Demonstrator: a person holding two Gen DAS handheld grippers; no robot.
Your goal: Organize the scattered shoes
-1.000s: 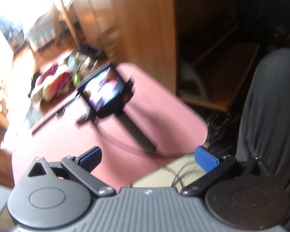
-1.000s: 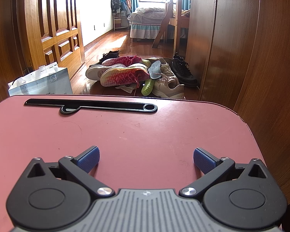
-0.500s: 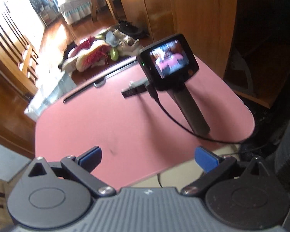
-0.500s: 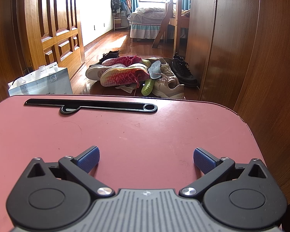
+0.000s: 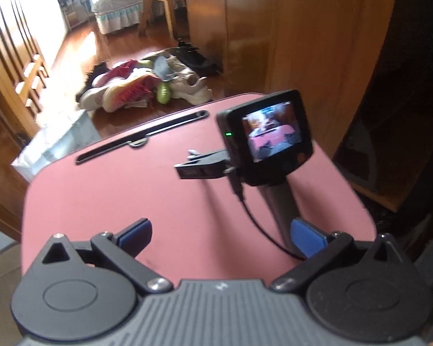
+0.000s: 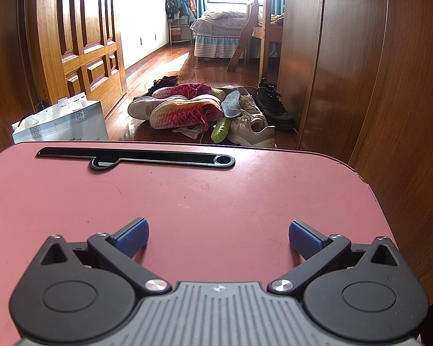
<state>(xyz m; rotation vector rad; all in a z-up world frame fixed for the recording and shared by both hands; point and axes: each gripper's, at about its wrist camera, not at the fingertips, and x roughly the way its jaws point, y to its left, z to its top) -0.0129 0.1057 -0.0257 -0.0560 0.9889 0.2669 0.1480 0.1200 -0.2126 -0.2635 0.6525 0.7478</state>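
Shoes: your pile of shoes [image 6: 207, 109] lies on the wooden floor beyond the far edge of the pink table [image 6: 187, 201], well apart from both grippers.
Pile make-up: a pink-and-orange sneaker [image 6: 187, 114] on top at the front, a white sneaker [image 6: 140, 108] at its left, a beige sneaker [image 6: 252, 129] at the right, a black shoe [image 6: 274, 106] beside the wooden panel, a green insole [image 6: 220, 131] and a grey insole [image 6: 231, 103] among them.
Left gripper: your left gripper [image 5: 220, 235] hangs over the near edge of the table, jaws spread wide, nothing between them.
Right gripper: your right gripper [image 6: 218, 236] sits low over the table, jaws likewise spread and empty; from the left wrist view you see its rear screen [image 5: 271, 138] lit.
Table: a black slot [image 6: 135, 158] runs along its far side.
Surroundings: a white paper bag [image 6: 60, 125] stands on the floor left of the table; a bed [image 6: 225, 28] is at the far end of the room.
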